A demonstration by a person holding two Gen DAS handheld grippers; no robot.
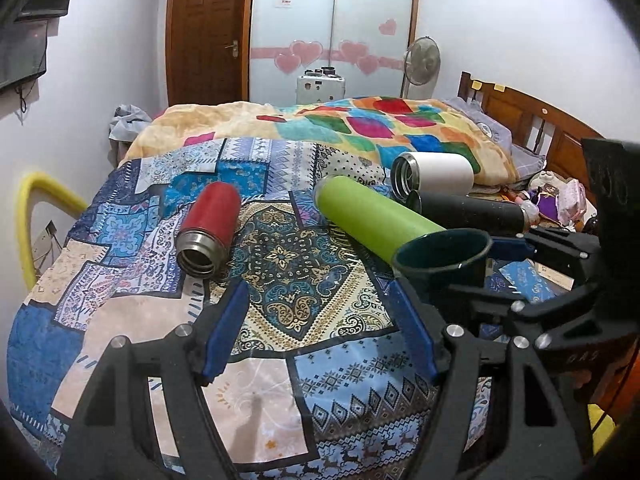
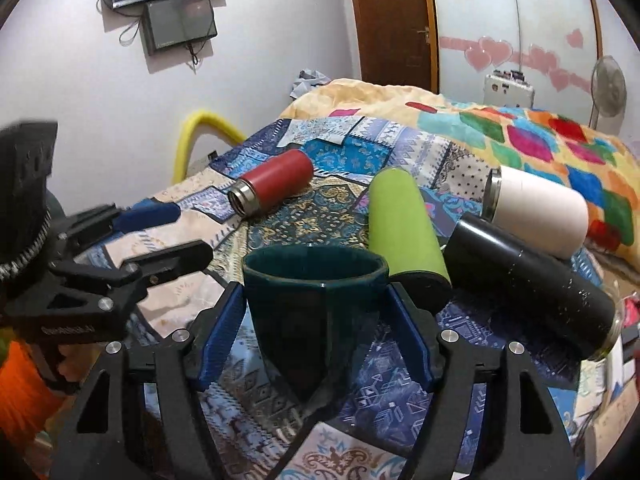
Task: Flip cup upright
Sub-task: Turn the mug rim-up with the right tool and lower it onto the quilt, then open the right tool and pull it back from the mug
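the right claw [image 2: 316,336] is clamped on the dark green cup [image 2: 316,292], mouth up, just above the bed [image 2: 160,308]; its base is too dark to make out. the left claw [image 1: 320,328] hangs wide open over the quilt, gripping nothing. red [image 1: 210,232], green [image 1: 376,220], white [image 1: 434,176] and black [image 1: 472,210] flasks lie on their sides, the black one partly hidden behind the cup.
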